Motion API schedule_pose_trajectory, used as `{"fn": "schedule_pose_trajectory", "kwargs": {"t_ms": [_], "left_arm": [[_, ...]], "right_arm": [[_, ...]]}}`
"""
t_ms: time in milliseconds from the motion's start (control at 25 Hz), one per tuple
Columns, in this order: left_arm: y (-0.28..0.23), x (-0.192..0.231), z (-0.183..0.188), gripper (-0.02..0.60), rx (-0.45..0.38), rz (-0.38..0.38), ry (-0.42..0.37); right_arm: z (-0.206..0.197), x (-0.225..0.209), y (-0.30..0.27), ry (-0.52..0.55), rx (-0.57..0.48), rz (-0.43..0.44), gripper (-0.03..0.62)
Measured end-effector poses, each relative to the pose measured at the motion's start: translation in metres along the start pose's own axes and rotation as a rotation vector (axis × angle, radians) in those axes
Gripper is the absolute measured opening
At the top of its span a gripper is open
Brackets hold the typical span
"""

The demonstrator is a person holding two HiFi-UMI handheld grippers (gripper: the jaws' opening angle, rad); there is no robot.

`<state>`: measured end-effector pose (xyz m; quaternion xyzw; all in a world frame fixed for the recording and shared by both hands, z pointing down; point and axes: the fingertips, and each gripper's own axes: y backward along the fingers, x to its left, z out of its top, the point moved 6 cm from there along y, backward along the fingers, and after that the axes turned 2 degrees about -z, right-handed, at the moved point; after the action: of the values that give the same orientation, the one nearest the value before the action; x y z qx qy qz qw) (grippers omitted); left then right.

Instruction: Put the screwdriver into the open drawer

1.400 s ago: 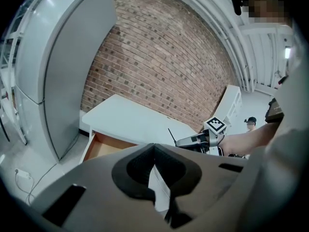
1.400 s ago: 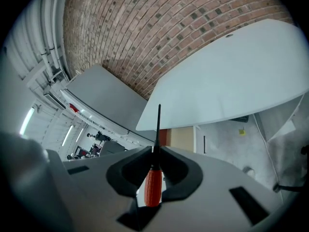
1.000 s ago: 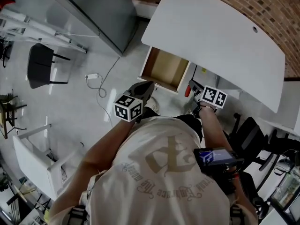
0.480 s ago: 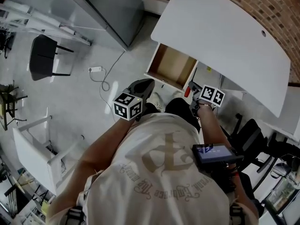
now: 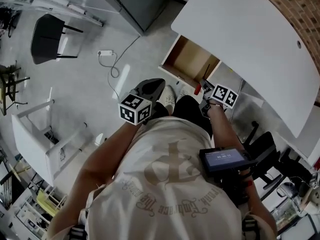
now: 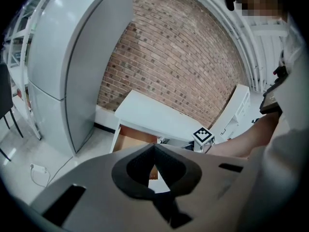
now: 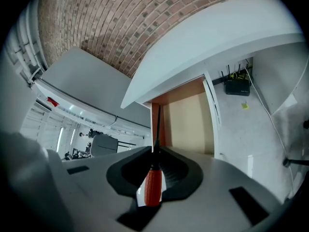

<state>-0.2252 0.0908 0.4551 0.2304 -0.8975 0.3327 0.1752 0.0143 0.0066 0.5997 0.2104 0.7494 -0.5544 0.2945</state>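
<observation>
My right gripper [image 5: 204, 94] is shut on a screwdriver [image 5: 199, 88] with a red handle [image 7: 153, 187]. Its thin dark shaft [image 7: 158, 124] points up along the left inner wall of the open drawer [image 7: 189, 122]. In the head view the light wooden drawer [image 5: 192, 59] hangs pulled out under the white desk [image 5: 250, 39], and the screwdriver's tip lies by its near right corner. My left gripper [image 5: 157, 84] hovers above the floor, left of the drawer. Its jaw tips meet [image 6: 154, 145] with nothing between them.
A grey cabinet [image 5: 142, 1] stands left of the desk against a brick wall [image 6: 178, 57]. On the floor lie a white cable with a plug [image 5: 106, 53], a black chair [image 5: 47, 36] and a white rack [image 5: 40, 139]. A black router [image 7: 237, 86] sits under the desk.
My right gripper has sunk towards the drawer with the screwdriver, whose shaft now shows beside the drawer's right edge. My left gripper has moved slightly forward and down.
</observation>
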Motion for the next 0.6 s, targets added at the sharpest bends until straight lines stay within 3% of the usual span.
{"fn": "schedule_pose_trajectory", "kwargs": {"t_ms": [600], "left_arm": [[-0.032,0.038,-0.045,0.020,0.075,0.033,0.105]], "right_arm": [[-0.001,-0.017,-0.088,-0.012,0.101,-0.044,0.067]]}}
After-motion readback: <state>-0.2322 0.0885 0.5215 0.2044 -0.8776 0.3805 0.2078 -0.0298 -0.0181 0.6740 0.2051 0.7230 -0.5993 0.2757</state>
